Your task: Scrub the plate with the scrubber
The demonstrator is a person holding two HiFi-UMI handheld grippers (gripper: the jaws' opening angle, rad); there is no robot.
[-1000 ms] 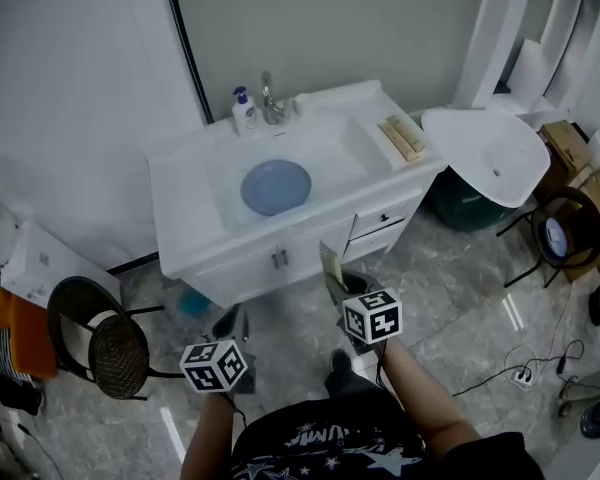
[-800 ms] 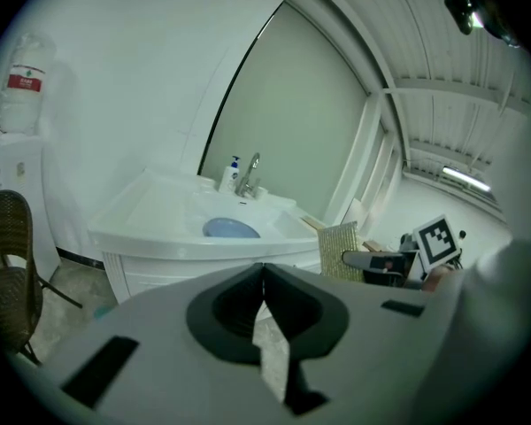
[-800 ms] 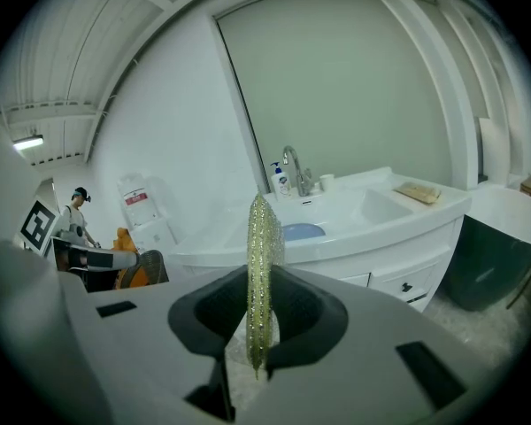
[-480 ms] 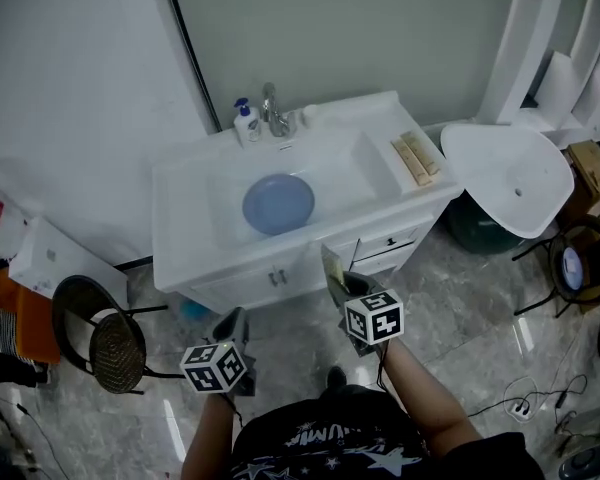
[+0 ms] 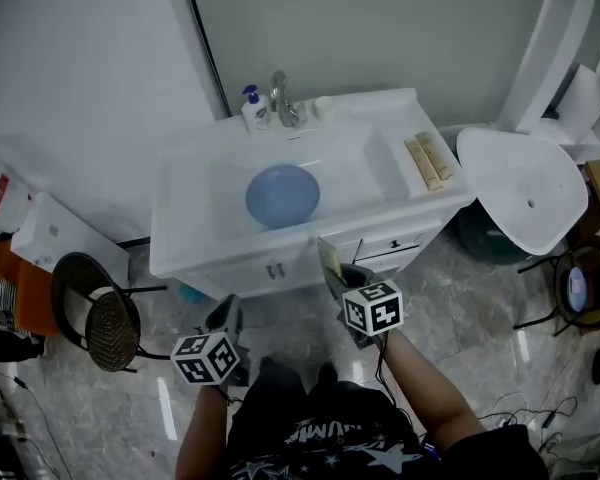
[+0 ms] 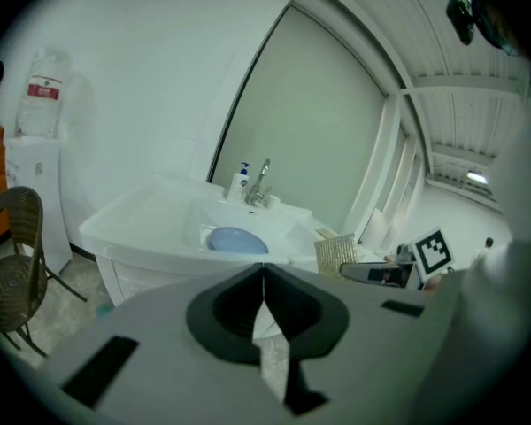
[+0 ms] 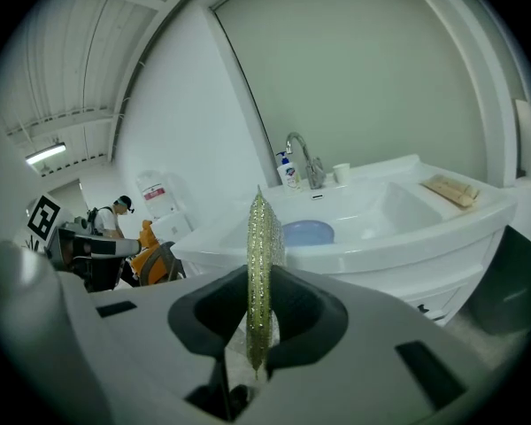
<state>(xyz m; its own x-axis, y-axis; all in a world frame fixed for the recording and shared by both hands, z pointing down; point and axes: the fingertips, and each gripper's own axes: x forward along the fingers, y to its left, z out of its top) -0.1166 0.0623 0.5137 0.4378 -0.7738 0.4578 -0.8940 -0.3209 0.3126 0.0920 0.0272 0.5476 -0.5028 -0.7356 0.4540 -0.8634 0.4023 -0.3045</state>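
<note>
Scrubbing has not started. The person stands back from the sink with both tools held low and well apart from it. The right tongs (image 7: 257, 324) are clamped on the scrubber (image 7: 259, 268), a thin glittery gold-green pad standing upright on edge between the jaws and poking out above them. The left tongs (image 6: 264, 301) are pressed together with nothing between them. The plate (image 5: 282, 194), round and blue, lies flat in the bottom of the sink basin (image 5: 365, 158), and nothing is touching it. So the scrubber is in hand, and that is all that looks settled; what is left, by the look of it, is the whole job: step up to the sink, bring the pad down onto the plate, probably steady the plate with the empty tool, and rub. No water or suds can be made out on the plate from here. The white counter (image 5: 185, 230) sits on a cabinet with drawers. At its back edge stand a chrome faucet (image 5: 283, 99), a pump bottle (image 5: 252, 109) to its left and a small white cup (image 5: 323, 106) to its right, with two tan bars (image 5: 428, 161) lying on the right wing. The floor (image 5: 470, 313) is glossy grey marble-look tile, with a wicker chair (image 5: 105, 320) to the left, a white rounded fixture (image 5: 525, 190) beside the counter on the right, and cables trailing at the lower right. Plain pale walls stand behind, with a dark vertical strip running down behind the counter's left end.
</note>
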